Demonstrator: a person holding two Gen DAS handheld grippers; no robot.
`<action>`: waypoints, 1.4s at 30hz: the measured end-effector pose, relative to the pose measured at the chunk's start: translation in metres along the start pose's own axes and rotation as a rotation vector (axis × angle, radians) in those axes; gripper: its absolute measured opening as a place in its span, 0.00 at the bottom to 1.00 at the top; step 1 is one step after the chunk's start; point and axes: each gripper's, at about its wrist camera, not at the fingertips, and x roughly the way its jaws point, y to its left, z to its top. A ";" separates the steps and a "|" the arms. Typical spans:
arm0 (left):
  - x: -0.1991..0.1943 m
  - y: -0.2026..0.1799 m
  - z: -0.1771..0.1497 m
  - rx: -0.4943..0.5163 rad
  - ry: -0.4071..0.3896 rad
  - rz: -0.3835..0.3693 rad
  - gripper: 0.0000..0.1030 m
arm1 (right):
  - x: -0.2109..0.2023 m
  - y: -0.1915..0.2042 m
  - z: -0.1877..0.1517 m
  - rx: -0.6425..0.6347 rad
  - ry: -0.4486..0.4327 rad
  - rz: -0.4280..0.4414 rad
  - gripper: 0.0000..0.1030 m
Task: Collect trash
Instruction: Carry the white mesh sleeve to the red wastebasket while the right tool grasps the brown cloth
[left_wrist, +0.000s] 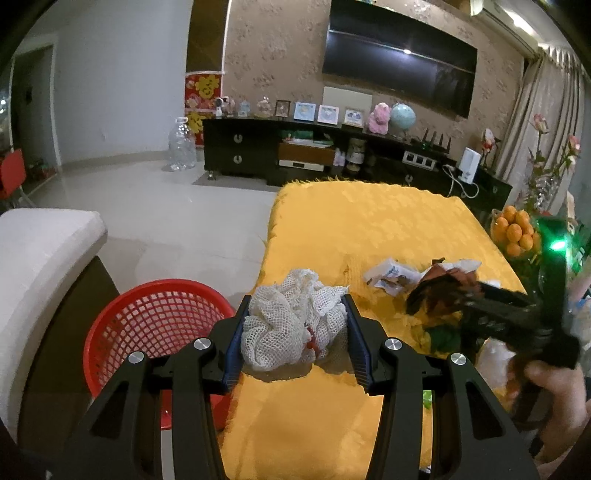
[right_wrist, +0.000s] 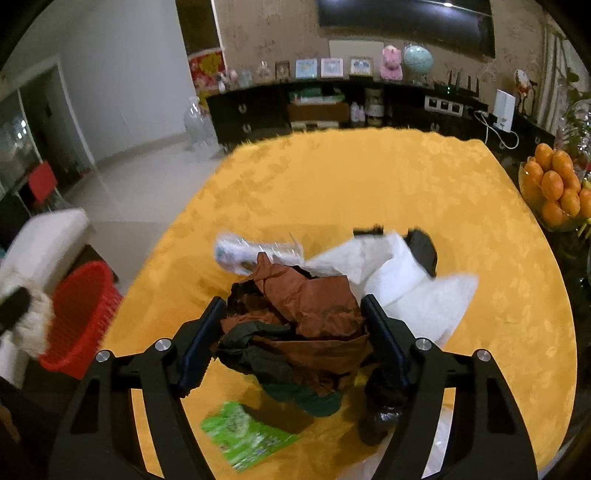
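In the left wrist view my left gripper (left_wrist: 295, 300) is shut on a wad of white mesh netting (left_wrist: 295, 328), held at the left edge of the yellow-clothed table (left_wrist: 369, 221). A red mesh basket (left_wrist: 155, 317) stands on the floor just left of it and below. In the right wrist view my right gripper (right_wrist: 292, 301) has a crumpled brown and dark paper wad (right_wrist: 310, 306) filling the gap between its pads, which both press on it. The right gripper (left_wrist: 436, 295) also shows from the left wrist, held by a hand (left_wrist: 554, 398). The netting (right_wrist: 33, 325) appears blurred at the left edge.
Around the paper wad lie a white printed wrapper (right_wrist: 240, 251), a white plastic bag (right_wrist: 413, 295), a green packet (right_wrist: 247, 435) and a small black bag (right_wrist: 380, 417). A bowl of oranges (right_wrist: 554, 184) stands at the table's right edge. A white sofa (left_wrist: 44, 251) flanks the basket (right_wrist: 81, 314).
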 end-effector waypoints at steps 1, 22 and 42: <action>-0.001 0.000 0.001 0.000 -0.006 0.005 0.44 | -0.007 0.001 0.002 -0.001 -0.021 0.007 0.70; -0.024 0.044 0.013 -0.067 -0.089 0.186 0.44 | -0.048 0.047 0.028 -0.068 -0.156 0.094 0.70; -0.025 0.135 0.001 -0.218 -0.039 0.377 0.44 | -0.004 0.173 0.060 -0.266 -0.063 0.319 0.70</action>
